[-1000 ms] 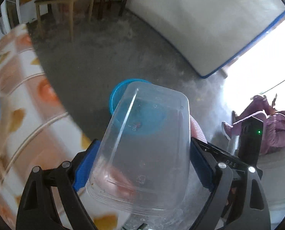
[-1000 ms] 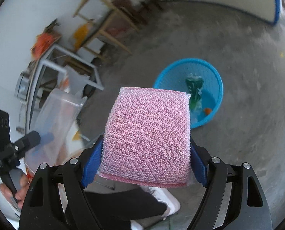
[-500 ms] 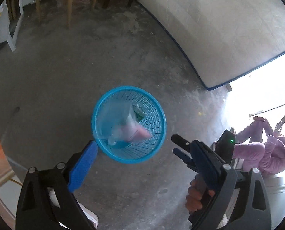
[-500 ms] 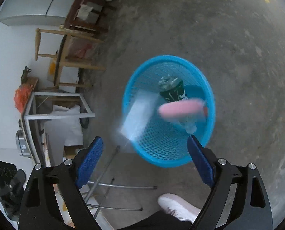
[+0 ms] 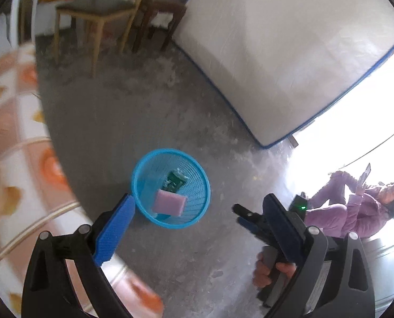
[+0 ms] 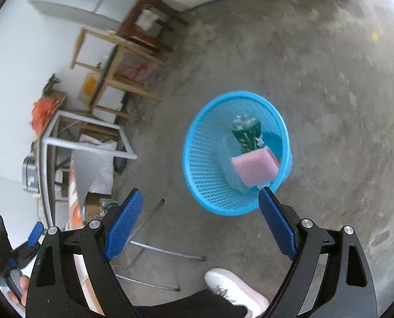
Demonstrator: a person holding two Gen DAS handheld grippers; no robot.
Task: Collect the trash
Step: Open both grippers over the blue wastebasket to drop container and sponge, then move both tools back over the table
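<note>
**Left wrist view: both loads released, both now lying in the basket**

Left wrist view, nearest first: my left gripper (image 5: 194,228) has its jaws wide apart with nothing between them. A second ago the clear plastic tub was clamped there. Its jaws have just been opening, and the gap now shows only bare floor and the blue basket (image 5: 202,180). Beside the basket on the right I see my right gripper (image 5: 243,216) from outside, held by a hand (image 5: 271,270).

Right wrist view: the right gripper (image 6: 199,228) also stands open and empty. It held the pink sponge (image 6: 255,167) a second ago; those jaws have just been opening too. Half a second ago the sponge was a blur falling over the basket (image 6: 197,164). Now it rests inside, tilted against the basket's near wall.

Inside the basket, under and beside the sponge, a pale translucent slab is probably the tub (image 6: 230,164), though blur leaves me unsure. Behind it lies a green wrapper (image 6: 247,132), toward the basket's far wall.

Beyond the basket: a wooden chair (image 5: 96,8) and a mattress (image 5: 289,53) leaning at the wall. A seated person (image 5: 356,209) is right of the basket.

Judgement: this drop is done; both grippers are free to fetch more. The patterned tablecloth (image 5: 13,143) left of the basket looks like the likely place.
</note>
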